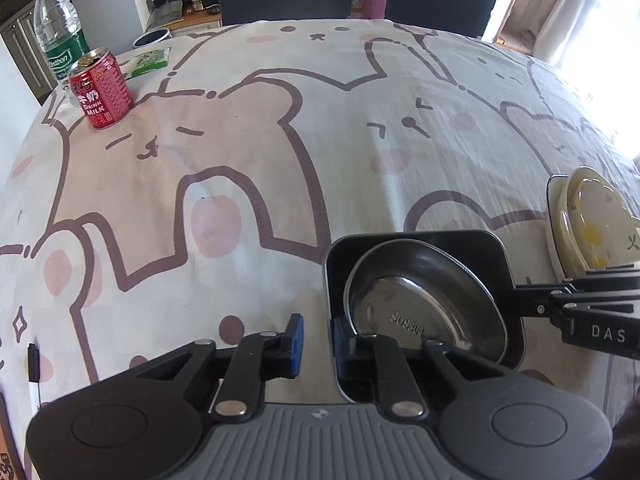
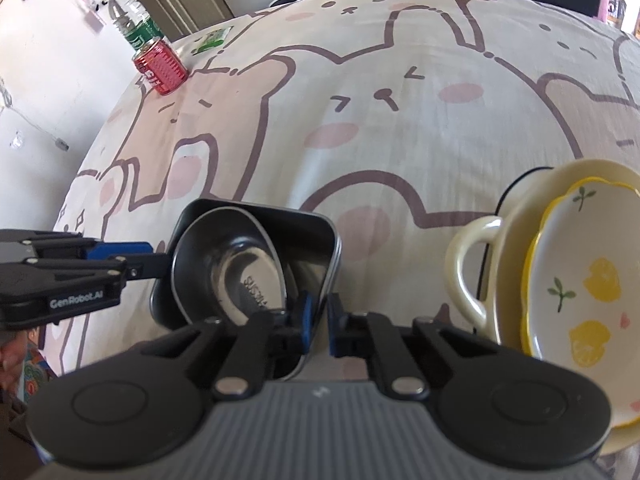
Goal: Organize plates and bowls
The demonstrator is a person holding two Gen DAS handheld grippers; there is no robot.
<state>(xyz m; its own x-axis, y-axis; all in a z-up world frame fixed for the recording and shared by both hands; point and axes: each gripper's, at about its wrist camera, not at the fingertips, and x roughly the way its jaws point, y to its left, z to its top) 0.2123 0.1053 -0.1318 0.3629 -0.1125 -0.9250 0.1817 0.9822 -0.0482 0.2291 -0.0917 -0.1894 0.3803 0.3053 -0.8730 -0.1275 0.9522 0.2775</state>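
The left hand-held gripper (image 1: 314,346) is reaching down over the near left wall of a dark square tray (image 1: 416,238), its blue pads narrowed toward that rim; whether they are already pinching it cannot be told. The right hand-held gripper (image 2: 318,320) is clamping the tray's opposite wall between nearly closed pads. Inside the tray a round steel dish (image 1: 424,304) is lying tilted, its stamped base facing up and one edge leaning on the tray wall. The tray is sitting on the counter, which is wearing a cartoon bear cloth (image 1: 280,152). Well to the right a cream handled bowl (image 2: 516,208) is holding a white yellow-rimmed bowl (image 2: 580,272) with lemon prints. At the far left corner a red milk can (image 1: 100,90) is standing just beside a water bottle (image 1: 56,20).
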